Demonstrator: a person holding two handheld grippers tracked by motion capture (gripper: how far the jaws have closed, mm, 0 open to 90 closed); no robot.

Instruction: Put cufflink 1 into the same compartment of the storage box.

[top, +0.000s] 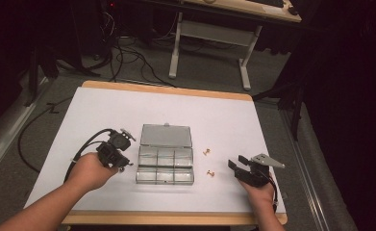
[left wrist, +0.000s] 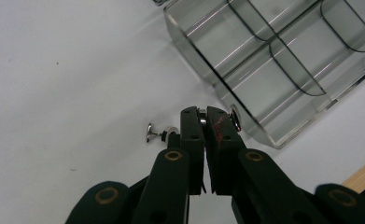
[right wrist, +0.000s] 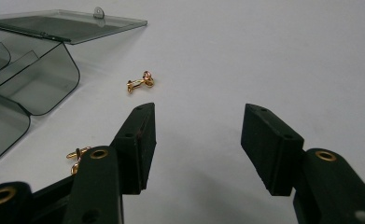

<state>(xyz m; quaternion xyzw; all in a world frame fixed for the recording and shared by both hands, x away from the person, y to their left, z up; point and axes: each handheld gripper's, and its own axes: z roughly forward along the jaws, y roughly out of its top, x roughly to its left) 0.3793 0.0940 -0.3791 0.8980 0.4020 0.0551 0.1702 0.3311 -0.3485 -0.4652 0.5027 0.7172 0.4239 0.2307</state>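
The left claw (left wrist: 203, 122) is closed tight on a small silver cufflink (left wrist: 201, 115), holding it just beside the near left corner of the clear compartment box (top: 165, 163), whose lid lies open on the far side. A second silver cufflink (left wrist: 157, 133) shows just left of the jaws; whether it lies on the white bench (top: 104, 115) or is also pinched, I cannot tell. The right claw (right wrist: 196, 140) rests well right of the box, its jaws apart with nothing between them. Two gold cufflinks (top: 206, 153) (top: 210, 173) lie on the bench between the box and that claw. The step in hand looks like sorting the silver piece into the box: the next move calls for carrying it over a compartment and releasing it.
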